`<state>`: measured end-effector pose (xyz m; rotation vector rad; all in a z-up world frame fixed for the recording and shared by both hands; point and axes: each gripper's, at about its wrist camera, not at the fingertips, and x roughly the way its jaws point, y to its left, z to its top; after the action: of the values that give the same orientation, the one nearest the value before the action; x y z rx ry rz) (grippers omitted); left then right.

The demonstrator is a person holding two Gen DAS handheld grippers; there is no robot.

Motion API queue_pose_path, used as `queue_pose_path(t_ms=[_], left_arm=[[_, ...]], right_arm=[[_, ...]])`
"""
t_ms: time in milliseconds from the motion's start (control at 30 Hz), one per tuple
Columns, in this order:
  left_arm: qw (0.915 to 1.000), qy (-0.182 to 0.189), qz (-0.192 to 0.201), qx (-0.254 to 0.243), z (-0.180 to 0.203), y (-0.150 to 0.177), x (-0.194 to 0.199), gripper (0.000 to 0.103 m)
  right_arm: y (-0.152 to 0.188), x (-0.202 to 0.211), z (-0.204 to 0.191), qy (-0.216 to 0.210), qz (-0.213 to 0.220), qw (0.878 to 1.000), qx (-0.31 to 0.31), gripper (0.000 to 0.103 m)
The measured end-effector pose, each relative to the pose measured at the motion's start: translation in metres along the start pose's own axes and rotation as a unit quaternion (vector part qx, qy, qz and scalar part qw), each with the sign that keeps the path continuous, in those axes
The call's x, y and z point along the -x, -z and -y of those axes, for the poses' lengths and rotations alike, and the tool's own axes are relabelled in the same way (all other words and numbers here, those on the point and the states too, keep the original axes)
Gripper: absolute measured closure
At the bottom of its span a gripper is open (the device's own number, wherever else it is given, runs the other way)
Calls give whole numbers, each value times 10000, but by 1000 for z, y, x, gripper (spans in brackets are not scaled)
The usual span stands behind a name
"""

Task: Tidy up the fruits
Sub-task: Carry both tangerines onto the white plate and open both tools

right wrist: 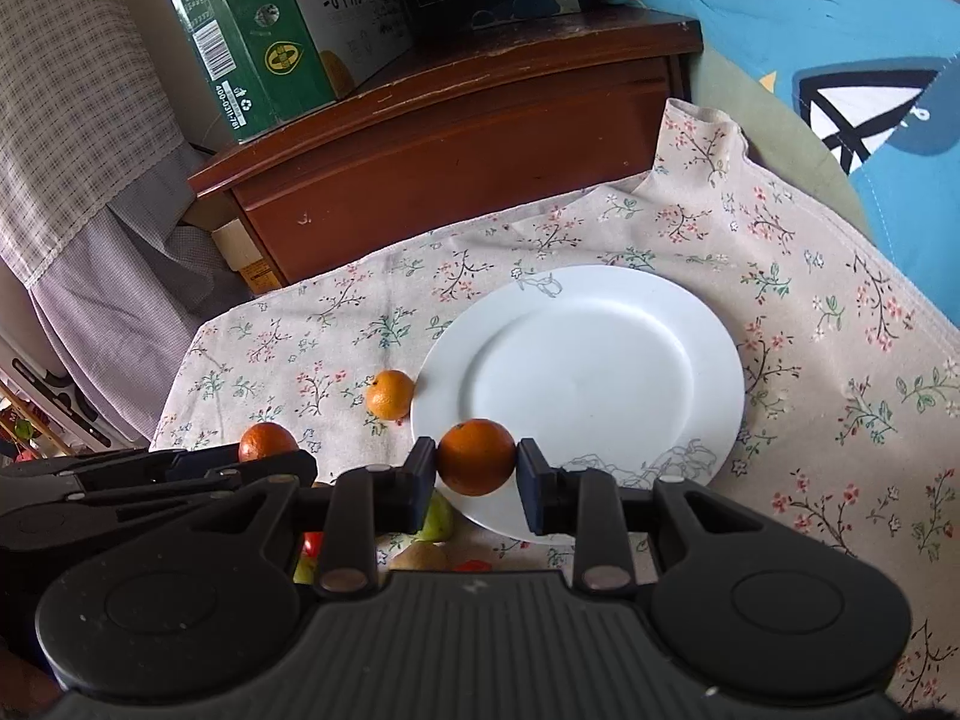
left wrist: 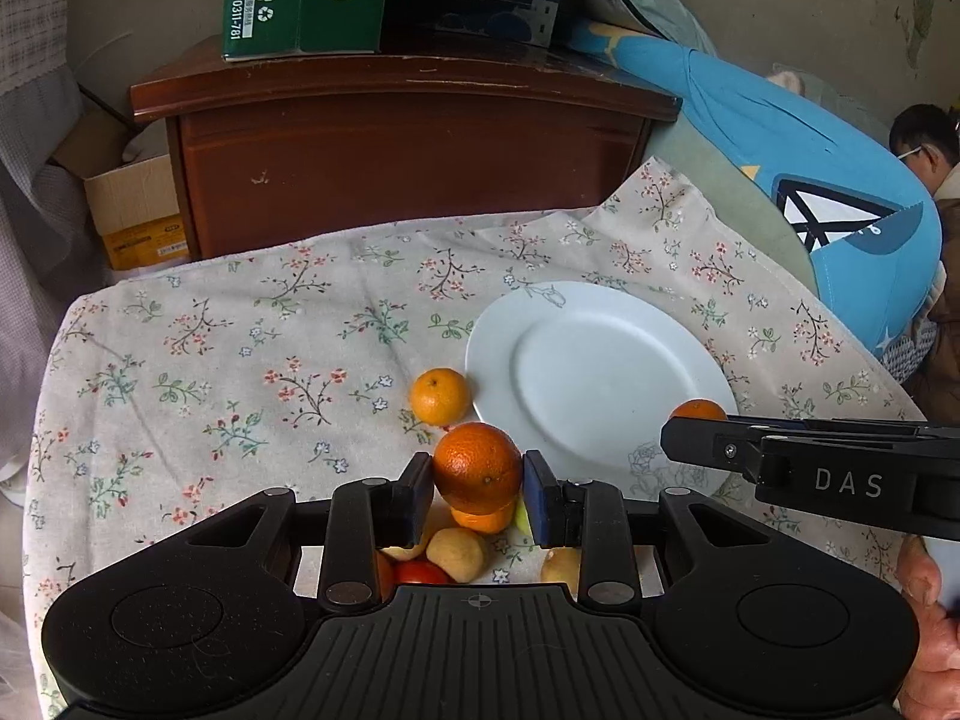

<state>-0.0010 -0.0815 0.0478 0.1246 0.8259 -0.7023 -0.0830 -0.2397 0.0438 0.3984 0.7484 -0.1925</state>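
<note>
My left gripper (left wrist: 478,495): jaws clamped on orange (left wrist: 477,468), held above fruit pile (left wrist: 456,552) on table. My right gripper (right wrist: 475,483): jaws gripping second orange (right wrist: 475,456) over near rim of white plate (right wrist: 714,384). Small tangerine (right wrist: 390,394) beside plate's left edge.

The left tool (left wrist: 478,483) and right tool (right wrist: 475,468) are level, side by side, each clamped on an orange. A bare hand (left wrist: 930,648), probably the right, shows partly.
</note>
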Motion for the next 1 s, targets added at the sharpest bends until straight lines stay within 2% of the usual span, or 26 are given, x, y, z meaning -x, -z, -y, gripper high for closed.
queue_pose_path(t_ms=[367,733,833,967,1000], left_arm=[[9989,362,-235,-158,33,-6,-45,74],[9984,314,-403,-252,39,-3,-69,72],[9986,235,-404,-262,40,-3,-68,68],[9988,-79,-373,-295,40,-7,-63,54],[9987,-163,-352,-323,40,-8,-60,51]], right_arm=[[-2,-15,32,324,-190,9988,-317,74],[2,-38,51,422,-431,9969,-507,74],[2,-39,54,432,-379,9967,-567,70],[0,-36,56,326,-318,9968,-654,69],[0,-36,57,310,-325,9966,-691,64]])
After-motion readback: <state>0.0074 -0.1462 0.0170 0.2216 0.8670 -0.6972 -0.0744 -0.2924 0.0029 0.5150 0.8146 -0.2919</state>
